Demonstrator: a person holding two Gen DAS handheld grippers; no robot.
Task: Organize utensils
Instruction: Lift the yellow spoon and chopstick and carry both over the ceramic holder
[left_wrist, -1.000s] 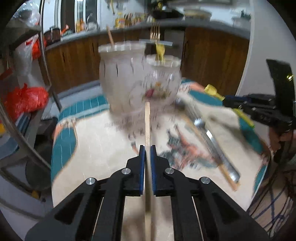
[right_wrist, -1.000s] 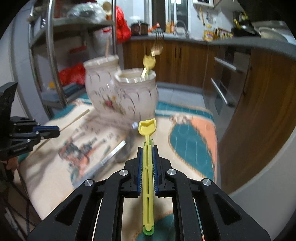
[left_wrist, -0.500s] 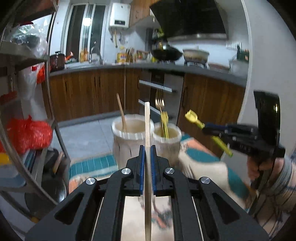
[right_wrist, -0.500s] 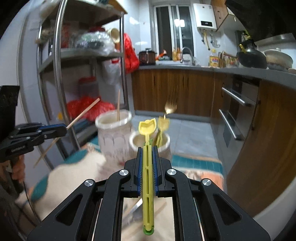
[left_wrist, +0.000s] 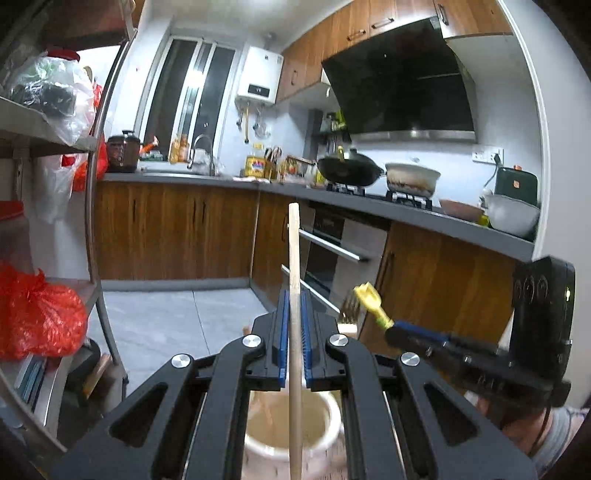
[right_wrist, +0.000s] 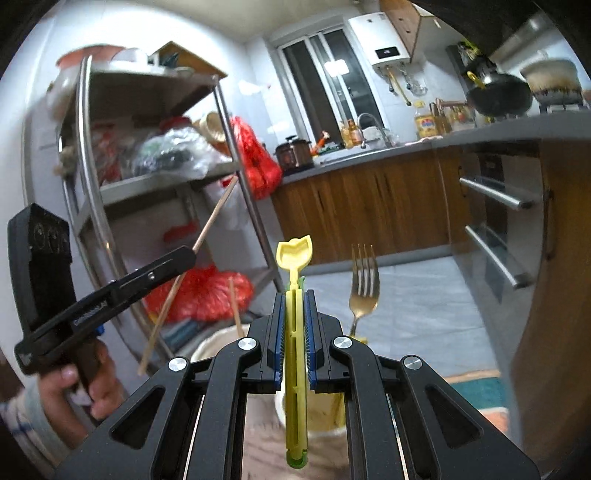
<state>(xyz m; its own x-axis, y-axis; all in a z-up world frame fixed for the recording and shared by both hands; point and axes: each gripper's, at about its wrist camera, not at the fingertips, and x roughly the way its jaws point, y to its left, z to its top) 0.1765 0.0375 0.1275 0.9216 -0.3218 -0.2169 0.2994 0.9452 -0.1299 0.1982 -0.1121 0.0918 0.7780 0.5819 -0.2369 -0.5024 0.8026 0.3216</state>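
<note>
Our left claw (left_wrist: 293, 332) is clenched on a long pale wooden chopstick (left_wrist: 294, 280), blue pads pressed to both sides of it. The stick runs upright through the jaws, its top end free in the air in front of the brown wooden kitchen cabinets (left_wrist: 177, 232) and its lower part hanging over the open mouth of a cream ceramic utensil pot (left_wrist: 321, 439). Whether the tip touches the pot's inside we cannot tell. The pot's rim shows just below the claw.

Our right claw (right_wrist: 294, 332) is clenched on a yellow plastic utensil with a flat scoop-shaped head (right_wrist: 294, 258); its green-tipped tail pokes out below the pads. It hangs above a second cream pot (right_wrist: 325, 424), where a gold metal fork (right_wrist: 364, 291) stands tines up just right of the claw, close but apart from it. A second wooden stick (right_wrist: 235, 310) leans in the taller pot (right_wrist: 218, 343) to the left.

In the left view the right claw sits close by on the right, near the fork. To the left stands a steel shelf rack (left_wrist: 94, 206) with a red plastic bag (left_wrist: 37, 317); ahead, open grey floor tiles (left_wrist: 173, 314) reach to the cabinets
</note>
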